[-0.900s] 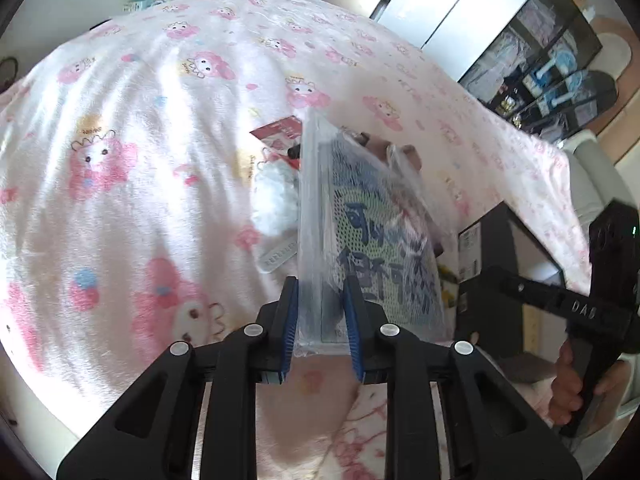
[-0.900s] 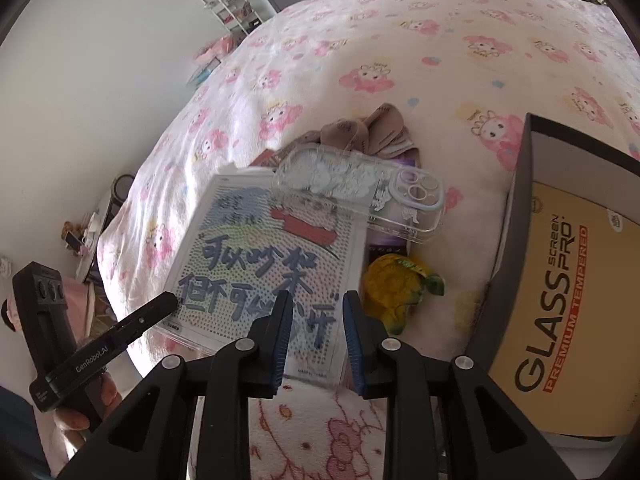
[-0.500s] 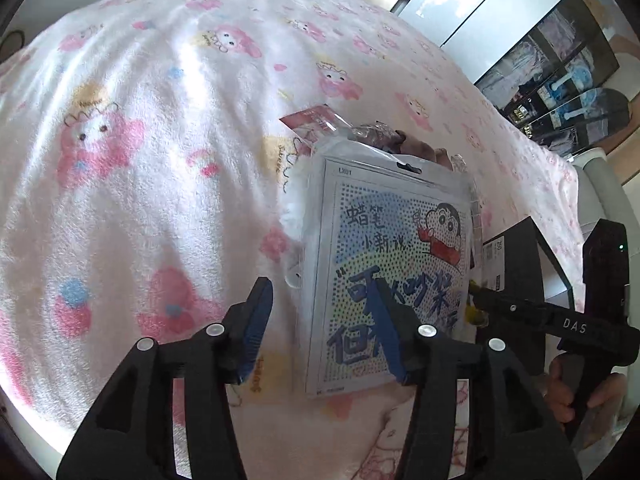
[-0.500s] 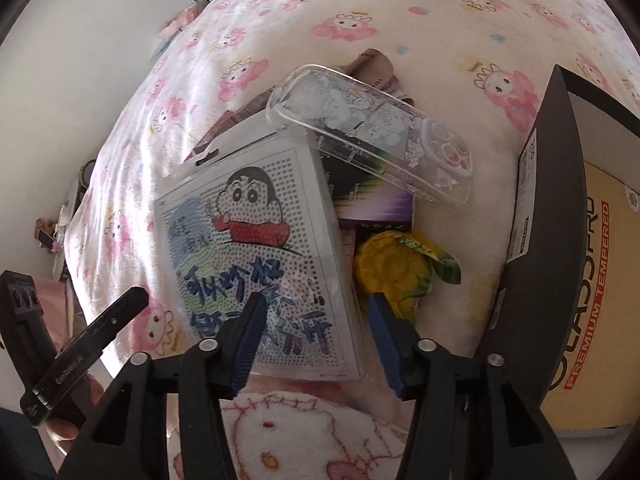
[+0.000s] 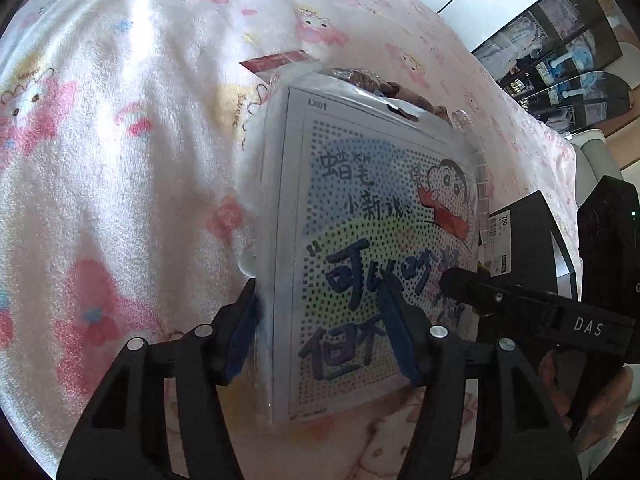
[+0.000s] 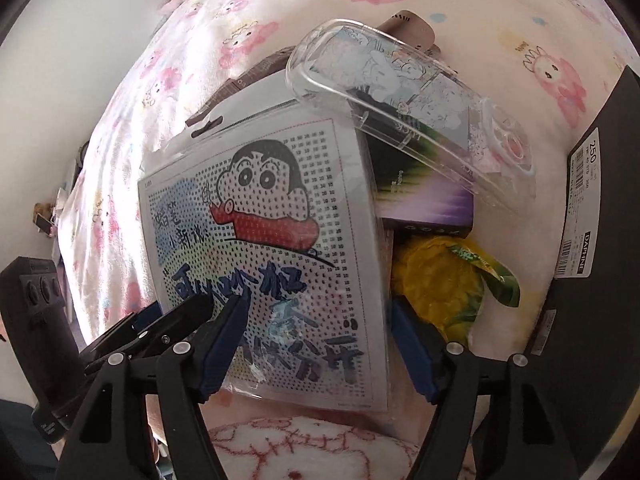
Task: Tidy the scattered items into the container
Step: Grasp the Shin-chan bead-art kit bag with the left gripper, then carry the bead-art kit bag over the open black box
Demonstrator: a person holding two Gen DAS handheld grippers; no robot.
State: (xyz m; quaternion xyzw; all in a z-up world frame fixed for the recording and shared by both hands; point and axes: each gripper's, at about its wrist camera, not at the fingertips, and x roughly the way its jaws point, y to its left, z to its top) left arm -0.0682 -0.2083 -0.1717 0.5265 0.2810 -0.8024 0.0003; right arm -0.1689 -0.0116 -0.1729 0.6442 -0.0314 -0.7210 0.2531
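Left wrist view: left gripper (image 5: pixel 320 324) w/ jaws spread wide, straddling the near edge of the cartoon bead-kit packet (image 5: pixel 372 248). One finger sits on top of the packet face, the other off its 9 o'clock edge; nothing pinched.

Right wrist view: right gripper (image 6: pixel 316 340) also spread, hovering over the same packet's (image 6: pixel 264 264) near edge, not gripping. Packet lies flat on the bed, not in the container yet.

Step, my read: a pick on the packet, w/ both tools lined up on it. The black box (image 6: pixel 600 260) stands at 3 o'clock in the right view, open side not visible from here. Next move prob needs one tool to close on the packet's edge, lift, carry it toward 3 o'clock. Thin slippery sleeve, so grip could slide.

Other bits waiting: clear phone case (image 6: pixel 408 108) at 1 o'clock resting over a purple box (image 6: pixel 424 196), and a yellow wrapper (image 6: pixel 444 284) betw packet and black box.

Surface: fluffy pink-and-white cartoon blanket (image 5: pixel 120 160), soft, lumpy. Room: dark shelving (image 5: pixel 560 40) at 1 o'clock in the left view, white wall at 10 o'clock in the right view.
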